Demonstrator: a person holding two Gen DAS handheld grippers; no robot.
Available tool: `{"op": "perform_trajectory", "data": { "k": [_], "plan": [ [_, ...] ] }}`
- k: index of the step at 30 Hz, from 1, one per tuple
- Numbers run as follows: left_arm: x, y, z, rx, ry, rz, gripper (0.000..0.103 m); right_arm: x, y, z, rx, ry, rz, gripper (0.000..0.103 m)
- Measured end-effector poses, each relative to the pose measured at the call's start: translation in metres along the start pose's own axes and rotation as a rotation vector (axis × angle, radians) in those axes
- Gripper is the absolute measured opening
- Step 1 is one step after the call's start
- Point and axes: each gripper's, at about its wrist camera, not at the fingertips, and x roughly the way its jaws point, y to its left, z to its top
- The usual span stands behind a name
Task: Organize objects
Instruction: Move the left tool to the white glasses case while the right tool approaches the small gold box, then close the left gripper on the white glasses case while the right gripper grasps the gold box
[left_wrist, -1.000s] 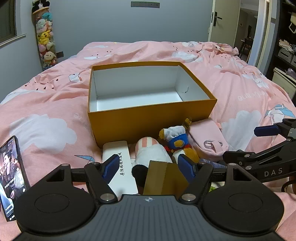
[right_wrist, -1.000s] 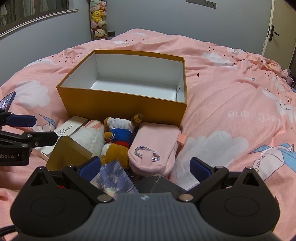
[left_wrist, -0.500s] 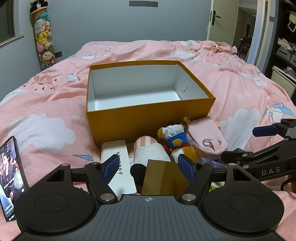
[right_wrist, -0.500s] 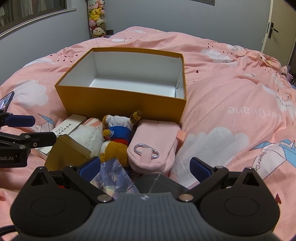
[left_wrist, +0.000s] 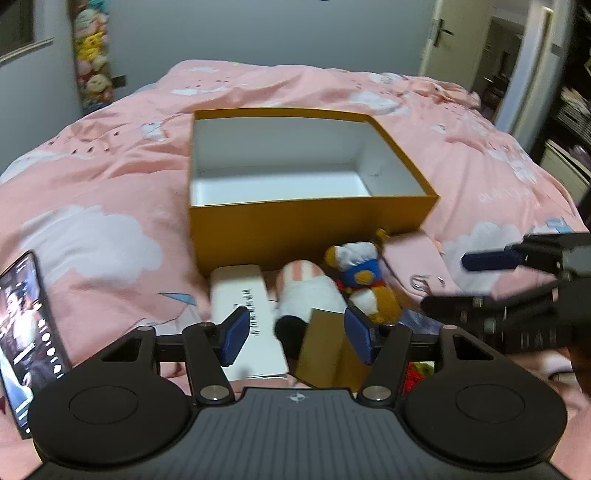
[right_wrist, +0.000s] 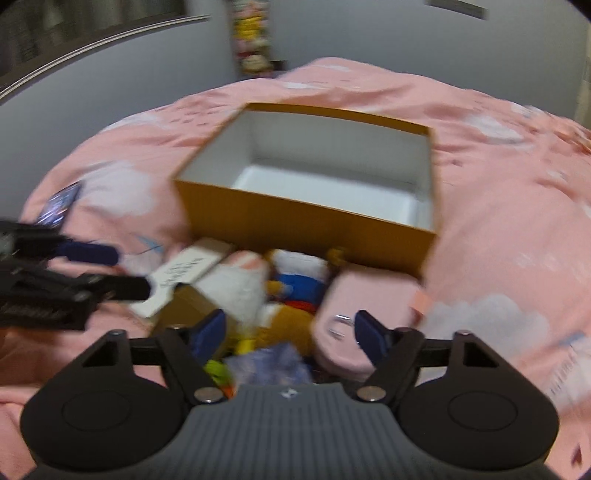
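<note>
A: Where do we stand? The open mustard-yellow cardboard box with a white inside (left_wrist: 306, 225) sits empty on the pink cloud-print bedspread (left_wrist: 92, 192) at twelve o'clock; nothing is packed yet.

B: Both tools are spread and empty; our left tool (left_wrist: 297, 336) hovers over the small brown cardboard carton (left_wrist: 328, 354) and the soft white-and-pink plush (left_wrist: 310, 291); our right tool (right_wrist: 288, 332) hangs near the padded pink fabric pouch (right_wrist: 369, 302).

A: Next we should lower and pinch; plush yields, card stays rigid.

Low wrist views — shared orange box (left_wrist: 310, 229) ahead
</note>
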Motion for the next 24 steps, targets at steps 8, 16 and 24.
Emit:
{"op": "perform_trajectory", "data": {
  "k": [8,16,24],
  "plan": [
    [0.004,0.011,-0.002,-0.009,0.030,0.037,0.064,0.018,0.053,0.006,-0.241,0.071,0.172,0.049],
    [0.007,0.024,-0.008,-0.043,0.049,0.044,0.064,0.028,0.070,0.003,-0.312,0.136,0.208,0.046],
    [0.009,0.032,-0.011,-0.065,0.065,0.046,0.064,0.041,0.078,0.001,-0.332,0.169,0.209,0.055]
  ]
}}
